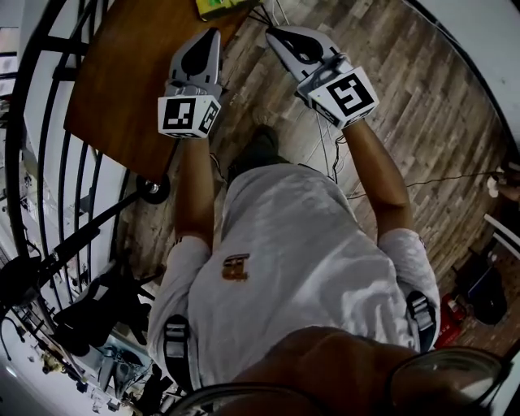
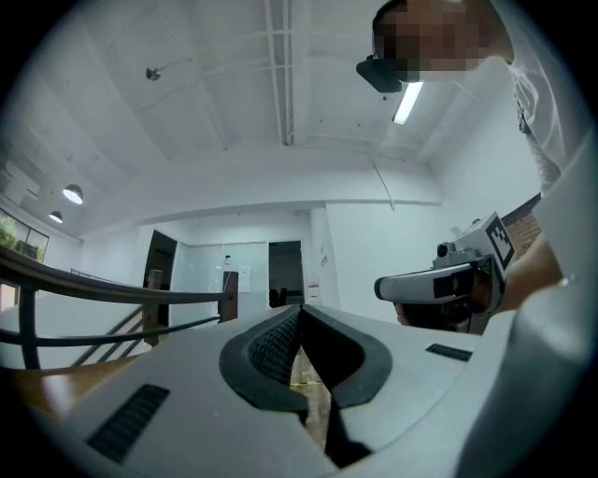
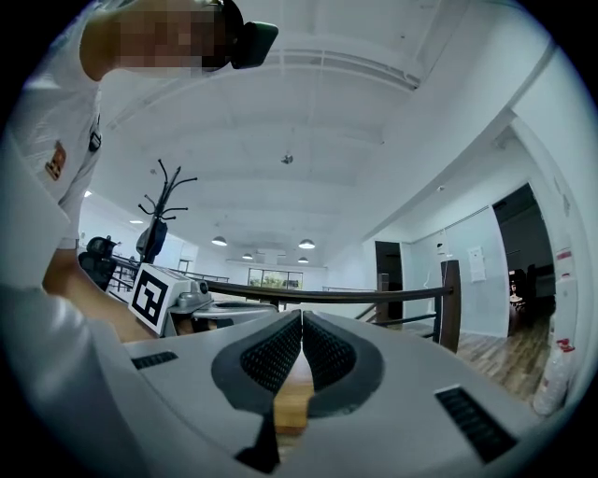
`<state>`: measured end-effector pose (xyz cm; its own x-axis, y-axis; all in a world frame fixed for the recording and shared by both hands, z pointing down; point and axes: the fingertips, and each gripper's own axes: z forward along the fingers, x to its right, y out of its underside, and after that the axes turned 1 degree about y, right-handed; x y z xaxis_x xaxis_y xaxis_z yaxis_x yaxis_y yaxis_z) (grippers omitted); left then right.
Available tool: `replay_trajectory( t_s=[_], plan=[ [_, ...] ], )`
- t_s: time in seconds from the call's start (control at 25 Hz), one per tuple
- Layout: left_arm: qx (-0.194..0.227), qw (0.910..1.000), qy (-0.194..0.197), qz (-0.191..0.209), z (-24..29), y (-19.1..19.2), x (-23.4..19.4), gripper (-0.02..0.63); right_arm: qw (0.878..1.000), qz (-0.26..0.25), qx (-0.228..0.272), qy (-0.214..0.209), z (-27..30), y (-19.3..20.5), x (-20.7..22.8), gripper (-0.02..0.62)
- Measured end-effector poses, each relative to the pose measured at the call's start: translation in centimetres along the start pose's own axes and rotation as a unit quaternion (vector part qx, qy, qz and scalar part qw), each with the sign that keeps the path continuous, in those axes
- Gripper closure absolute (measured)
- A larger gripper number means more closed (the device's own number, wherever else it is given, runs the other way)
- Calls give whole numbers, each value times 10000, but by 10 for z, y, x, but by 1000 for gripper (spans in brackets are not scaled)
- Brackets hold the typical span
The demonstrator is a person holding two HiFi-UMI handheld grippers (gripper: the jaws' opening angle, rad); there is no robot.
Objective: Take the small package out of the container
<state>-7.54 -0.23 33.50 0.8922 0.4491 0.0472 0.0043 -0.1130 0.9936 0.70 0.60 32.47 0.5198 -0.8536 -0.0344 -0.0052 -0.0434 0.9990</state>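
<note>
Both grippers are held out in front of the person, side by side. My left gripper (image 1: 214, 32) is over the near corner of a brown wooden table (image 1: 122, 89), jaws shut with nothing between them. My right gripper (image 1: 270, 34) hangs just off the table's edge above the floor, also shut and empty. A yellow-green thing (image 1: 218, 6) lies on the table just beyond both tips, cut off by the top edge; I cannot tell what it is. In the left gripper view the shut pads (image 2: 280, 345) point at the room and ceiling, as do the pads (image 3: 280, 355) in the right gripper view.
A black curved stair railing (image 1: 36, 106) runs along the left of the table. Thin cables (image 1: 329, 154) trail over the plank floor (image 1: 414, 106) below the right gripper. Each gripper shows in the other's view: right gripper (image 2: 439, 285), left gripper (image 3: 177, 301). A coat stand (image 3: 161, 219) is far off.
</note>
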Motion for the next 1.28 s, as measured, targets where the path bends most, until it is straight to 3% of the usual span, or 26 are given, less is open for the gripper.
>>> replay_trajectory(
  t_s=[0.4,0.88,1.08,1.28],
  plan=[
    [-477,9986,92,191,115,45,-120,586,9996,-26,-248,98,126,17,105,563],
    [-1430,9874,486,466,197,110,-185,579,9992,92,-328,197,199,44,171,563],
    [-1914,9777,645,571,220,141,-193,478,9985,178,-464,233,209,49,194,563],
    [-2553,9626,727,542,235,178,-209,395,9977,61,-668,76,231,57,203,563]
  ],
)
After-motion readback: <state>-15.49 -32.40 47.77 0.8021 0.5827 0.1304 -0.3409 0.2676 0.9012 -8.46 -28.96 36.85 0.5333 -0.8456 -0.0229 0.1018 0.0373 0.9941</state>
